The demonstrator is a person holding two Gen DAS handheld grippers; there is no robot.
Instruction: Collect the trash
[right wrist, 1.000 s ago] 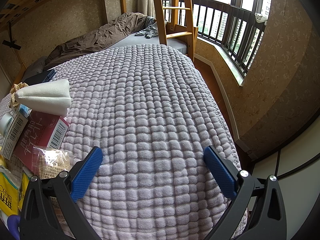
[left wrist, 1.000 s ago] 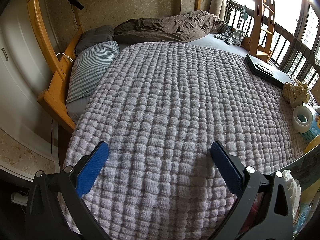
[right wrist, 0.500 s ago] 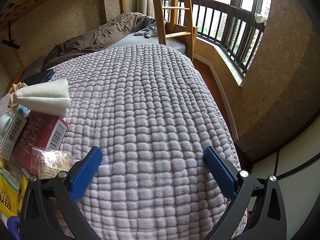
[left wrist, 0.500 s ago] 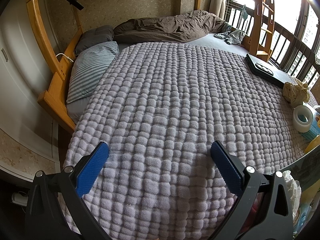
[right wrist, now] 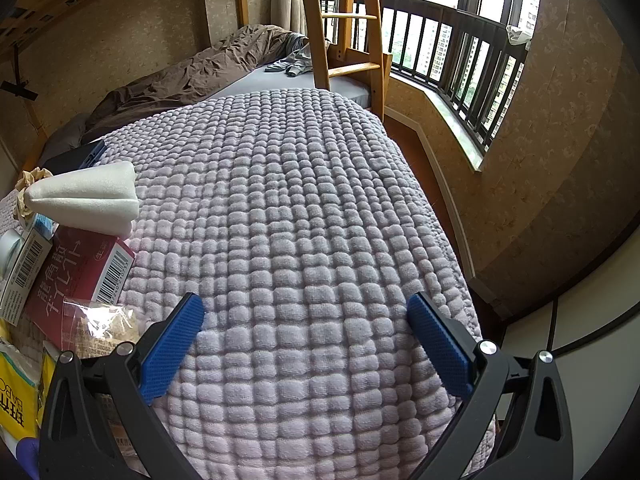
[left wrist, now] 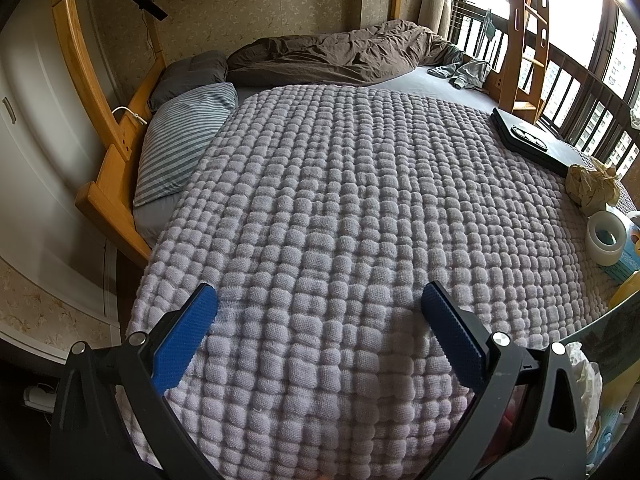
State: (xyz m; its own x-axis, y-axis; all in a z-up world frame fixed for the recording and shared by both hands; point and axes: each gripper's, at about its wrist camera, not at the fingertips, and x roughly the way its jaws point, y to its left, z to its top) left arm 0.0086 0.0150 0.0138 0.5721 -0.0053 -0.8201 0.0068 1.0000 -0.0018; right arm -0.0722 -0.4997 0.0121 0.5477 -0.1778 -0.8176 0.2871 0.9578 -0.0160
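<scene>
Trash lies on a lilac knobbly blanket (left wrist: 360, 208) on the bed. In the right wrist view, at the left edge, I see a white foam piece (right wrist: 84, 196), a dark red carton (right wrist: 76, 276), a white barcoded box (right wrist: 28, 268), a clear crinkly packet (right wrist: 98, 326) and a yellow pack (right wrist: 16, 392). In the left wrist view, at the right edge, crumpled brown paper (left wrist: 592, 186) and a tape roll (left wrist: 606, 236) lie on the blanket. My left gripper (left wrist: 318, 308) and my right gripper (right wrist: 304, 312) are both open and empty above bare blanket.
A black flat device (left wrist: 532, 142) lies on the blanket's far right. A striped pillow (left wrist: 184, 136), a brown duvet (left wrist: 340, 54) and a wooden ladder (right wrist: 344, 28) stand at the far end. A wooden bed frame (left wrist: 108, 148) runs along the left.
The right wrist view has shifted very slightly, so the trash pile sits a touch further left. The left gripper has not moved.
</scene>
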